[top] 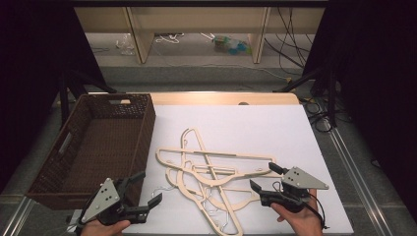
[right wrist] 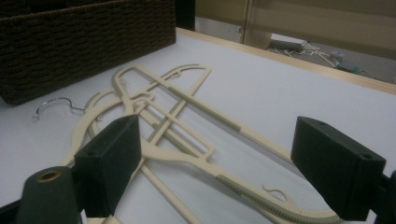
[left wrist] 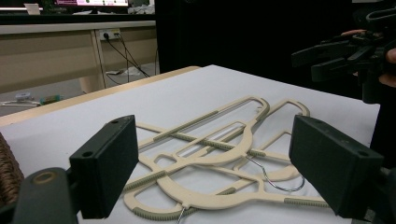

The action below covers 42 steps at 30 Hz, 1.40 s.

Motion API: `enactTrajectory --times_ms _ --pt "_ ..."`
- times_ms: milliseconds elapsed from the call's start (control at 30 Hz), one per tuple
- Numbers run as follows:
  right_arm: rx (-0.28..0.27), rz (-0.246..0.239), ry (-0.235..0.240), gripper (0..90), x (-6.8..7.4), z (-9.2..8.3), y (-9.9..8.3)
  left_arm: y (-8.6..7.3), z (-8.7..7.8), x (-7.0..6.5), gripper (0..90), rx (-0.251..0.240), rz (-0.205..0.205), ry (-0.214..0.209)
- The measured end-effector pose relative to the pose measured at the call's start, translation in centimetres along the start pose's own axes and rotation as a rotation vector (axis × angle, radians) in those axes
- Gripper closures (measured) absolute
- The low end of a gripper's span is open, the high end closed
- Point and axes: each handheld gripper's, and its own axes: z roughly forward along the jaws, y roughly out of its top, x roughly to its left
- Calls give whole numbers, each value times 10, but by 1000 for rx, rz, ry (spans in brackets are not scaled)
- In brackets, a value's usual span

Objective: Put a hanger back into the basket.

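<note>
On the white bench (top: 275, 128), tangled hangers (top: 211, 177) lie between both grippers, long axes crossing. Left gripper (top: 139, 189) and right gripper (top: 263, 177) fingers spread wide, empty; the right looks nearer the pile.

1. Cream plastic hangers (top: 206, 174) (left wrist: 210, 154) (right wrist: 177, 135): several, piled flat & crossed over each other on white tabletop (top: 275, 128), centre to 6 o'clock.
2. Metal wire hooks seen at pile's 6 and 9 o'clock edges; ribbed grip strips along arms.
3. Brown wicker basket (top: 142, 132) (right wrist: 93, 42): upright, open-topped, at 9 o'clock of pile, just beside it.
</note>
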Motion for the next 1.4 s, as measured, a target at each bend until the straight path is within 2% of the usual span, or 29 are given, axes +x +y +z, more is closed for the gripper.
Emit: enactTrajectory --times_ms 33,67,167,233,300,400,467,600,633,733,767,833,900,933,967,1033,1100,1167,1300,1367,1400 --pt "-10 -11 -10 165 -1 1 0 0 0 0 159 0 -5 1" --pt "8 3 2 164 0 2 1 0 0 0 159 -2 -7 5" --pt "10 -18 2 162 -3 4 1 0 0 0 159 0 -6 5" --pt "24 -8 15 163 -4 6 1 0 0 0 159 -1 -1 3" --pt "19 -26 19 163 -7 9 3 0 0 0 159 2 0 4" --pt "45 -38 23 163 -11 13 5 0 0 0 159 2 -3 4" --pt "88 -42 45 164 -16 19 7 0 1 0 159 3 -1 3" --pt "121 -67 60 168 -22 26 9 0 1 0 159 2 0 4" --pt "145 -76 71 175 -25 31 11 0 1 0 159 2 0 4" --pt "155 -85 91 188 -28 37 13 0 0 1 159 2 2 3" --pt "189 -90 107 199 -31 42 15 0 1 1 159 -2 -1 5" --pt "206 -105 116 208 -34 48 15 0 0 1 159 0 6 2" --pt "221 -106 123 216 -35 51 16 0 0 0 159 1 0 3" --pt "250 -124 136 234 -36 57 15 0 1 0 159 0 1 3" --pt "250 -124 136 234 -36 57 15 0 1 0 159 0 1 3" --pt "304 -142 172 255 -38 66 14 0 1 0 159 2 0 4" --pt "320 -142 181 270 -38 69 13 0 1 1 159 1 0 2" --pt "368 -180 204 309 -40 77 11 0 1 0 159 1 4 3" --pt "387 -187 214 338 -40 85 9 0 1 0 159 0 0 3" --pt "407 -195 224 355 -41 89 8 0 1 0 159 4 3 3" --pt "436 -208 245 377 -42 93 7 0 1 0 159 3 0 2"
